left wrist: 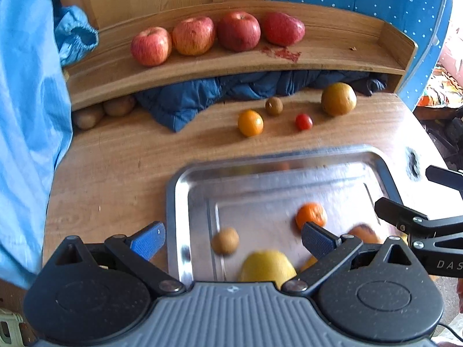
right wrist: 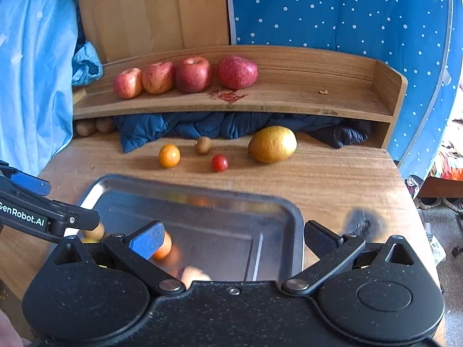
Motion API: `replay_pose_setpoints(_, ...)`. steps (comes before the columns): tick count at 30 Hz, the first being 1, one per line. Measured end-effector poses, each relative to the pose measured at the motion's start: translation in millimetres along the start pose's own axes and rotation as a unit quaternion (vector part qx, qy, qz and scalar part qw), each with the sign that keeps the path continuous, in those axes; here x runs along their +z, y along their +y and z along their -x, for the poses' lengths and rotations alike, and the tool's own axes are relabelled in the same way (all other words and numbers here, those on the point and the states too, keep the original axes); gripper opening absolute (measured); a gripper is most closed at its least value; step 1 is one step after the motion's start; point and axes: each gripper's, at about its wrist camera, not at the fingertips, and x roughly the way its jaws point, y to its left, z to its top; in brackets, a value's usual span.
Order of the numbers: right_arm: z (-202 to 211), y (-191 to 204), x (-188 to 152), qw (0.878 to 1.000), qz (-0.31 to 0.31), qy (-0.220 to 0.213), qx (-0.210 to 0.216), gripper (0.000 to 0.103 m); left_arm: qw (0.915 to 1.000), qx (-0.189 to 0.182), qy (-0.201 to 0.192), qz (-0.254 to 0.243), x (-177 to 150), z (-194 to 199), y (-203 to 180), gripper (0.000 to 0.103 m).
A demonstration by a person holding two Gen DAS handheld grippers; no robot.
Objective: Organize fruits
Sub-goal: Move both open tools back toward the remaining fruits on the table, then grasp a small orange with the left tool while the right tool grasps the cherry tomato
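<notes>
On steel tray [left wrist: 176,190]: blurred mixed fruits [left wrist: 311,215]

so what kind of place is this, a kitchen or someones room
Probably a lived-in room at home, not a kitchen. A wooden desk with a raised shelf serves as the fruit station, a blue quilted jacket is stuffed under the shelf, and star-dotted blue fabric hangs behind.

The right gripper [right wrist: 233,238] holds its jaws wide apart over the metal tray [right wrist: 295,217]; beyond them, four apples [right wrist: 191,73] line the shelf [right wrist: 318,101].
</notes>
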Motion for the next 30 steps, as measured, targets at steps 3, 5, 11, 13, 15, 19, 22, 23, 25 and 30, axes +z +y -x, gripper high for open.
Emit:
replay_pose_setpoints(3, -11.7, 0.7, 8.5, 1.0, -0.009, 0.004, -0.002, 0.102, 1.0, 0.0, -0.001, -0.008, 15.2, -9.3, 3.5, 0.102)
replay_pose_setpoints(5, -19.5, 1.3, 12.8, 1.0, -0.013, 0.008, -0.004, 0.102, 0.9999, -0.002, -0.001, -0.016, 25.0, -15.5, 5.7, 0.102)
replay_pose_setpoints(11, -44.0, 7.2, 25.1, 1.0, -0.011, 0.019, -0.022, 0.102, 0.9991, -0.008, 0.001, -0.042, 53.8, -40.1, 9.7, 0.102)
replay_pose_setpoints(13, -52.9, 9.0, 30.3, 0.999, -0.007, 0.023, -0.027, 0.102, 0.9984, -0.013, 0.003, -0.056, 61.7, -50.1, 9.5, 0.102)
replay_pose_setpoints(15, -61.5, 10.3, 35.0, 0.999, -0.002, 0.028, -0.032, 0.102, 0.9975, -0.017, 0.006, -0.068, 68.9, -60.2, 9.4, 0.102)
replay_pose_setpoints(19, -77.9, 10.6, 42.8, 0.998, 0.002, 0.043, -0.039, 0.102, 0.996, -0.023, 0.008, -0.086, 80.1, -79.0, 9.4, 0.102)
replay_pose_setpoints(22, -89.9, 10.9, 46.3, 0.997, 0.006, 0.058, -0.046, 0.102, 0.9947, -0.033, 0.002, -0.098, 87.1, -91.5, 10.4, 0.102)
replay_pose_setpoints(23, -93.4, 10.8, 47.3, 0.997, 0.006, 0.061, -0.047, 0.102, 0.9941, -0.037, 0.001, -0.102, 89.1, -95.3, 10.0, 0.102)
replay_pose_setpoints(25, -99.7, 11.0, 49.5, 0.997, 0.005, 0.065, -0.048, 0.1, 0.9923, -0.046, 0.0, -0.115, 92.9, -102.7, 8.7, 0.102)
replay_pose_setpoints(30, -114.6, 12.9, 53.5, 0.996, 0.011, 0.073, -0.056, 0.097, 0.989, -0.051, -0.014, -0.138, 98.8, -114.4, 5.8, 0.102)
